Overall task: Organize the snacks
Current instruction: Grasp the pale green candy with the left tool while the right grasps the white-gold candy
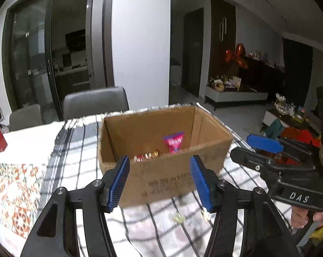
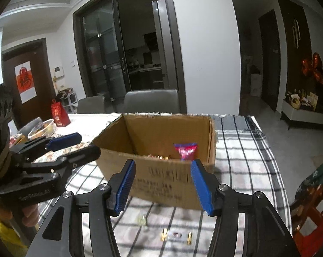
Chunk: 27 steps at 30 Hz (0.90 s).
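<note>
An open cardboard box [image 1: 161,177] stands on a checked cloth; it also shows in the right wrist view [image 2: 165,177]. Inside it lie a pink snack packet [image 1: 174,142] [image 2: 186,150] and gold-wrapped candies [image 1: 147,156] [image 2: 159,156]. My left gripper [image 1: 159,182] is open and empty just before the box's near wall. My right gripper [image 2: 163,185] is open and empty, also before the box. Each gripper shows in the other's view, the right one [image 1: 266,147] and the left one [image 2: 71,145]. Small loose candies lie on the cloth below the fingers [image 1: 178,218] [image 2: 176,235].
Grey chairs [image 1: 96,102] [image 2: 150,100] stand behind the table. A red gift bag [image 2: 59,112] and a bowl [image 2: 42,128] sit at the table's left. A patterned mat [image 1: 13,190] lies left of the checked cloth. A red chair [image 2: 311,214] is at the right.
</note>
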Tool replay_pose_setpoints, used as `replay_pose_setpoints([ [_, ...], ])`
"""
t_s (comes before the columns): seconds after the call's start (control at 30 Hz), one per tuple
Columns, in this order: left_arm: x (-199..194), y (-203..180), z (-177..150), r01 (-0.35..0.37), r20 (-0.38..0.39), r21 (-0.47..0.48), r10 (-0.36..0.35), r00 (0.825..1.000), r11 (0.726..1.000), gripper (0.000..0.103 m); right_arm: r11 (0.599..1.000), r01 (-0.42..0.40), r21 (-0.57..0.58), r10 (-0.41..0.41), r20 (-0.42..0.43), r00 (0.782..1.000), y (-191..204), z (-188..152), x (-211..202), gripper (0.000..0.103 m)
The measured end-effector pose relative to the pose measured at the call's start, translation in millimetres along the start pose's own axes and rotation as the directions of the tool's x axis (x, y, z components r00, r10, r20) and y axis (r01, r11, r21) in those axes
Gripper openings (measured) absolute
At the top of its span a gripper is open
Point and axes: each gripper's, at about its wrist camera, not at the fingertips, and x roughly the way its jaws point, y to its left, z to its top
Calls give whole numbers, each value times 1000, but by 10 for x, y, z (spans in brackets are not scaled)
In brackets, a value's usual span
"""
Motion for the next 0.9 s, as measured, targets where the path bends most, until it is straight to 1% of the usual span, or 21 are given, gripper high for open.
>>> replay_pose_setpoints([
  [0.2,103,-118,-275,-8,-70,-13,7,997,1000,57,999,-6,-34,4,-74,997,-75,-250,44,55],
  [0.3,187,-200,-405,-10,-113,-18,8,994,1000,57,998,-23,-51,16,-127,992,-115,-357,105,55],
  [0.37,241,-248,-482,-8,-139,-4,7,990,1000,57,997,-36,-69,24,-167,986,-148,-445,158,55],
  [0.6,479,-386,-743,-13,-219,12,16,975,1000,56,991,-81,-109,45,-299,953,-222,-755,361,55],
  [0.7,598,-389,-820,-12,-248,12,15,969,1000,54,985,-109,-130,57,-355,933,-234,-850,479,55],
  [0.77,674,-378,-858,-9,-265,-2,8,964,1000,53,980,-133,-145,67,-388,919,-239,-897,559,55],
  [0.9,829,-305,-925,6,-296,-53,-22,955,999,48,976,-146,-161,65,-424,903,-255,-972,677,55],
])
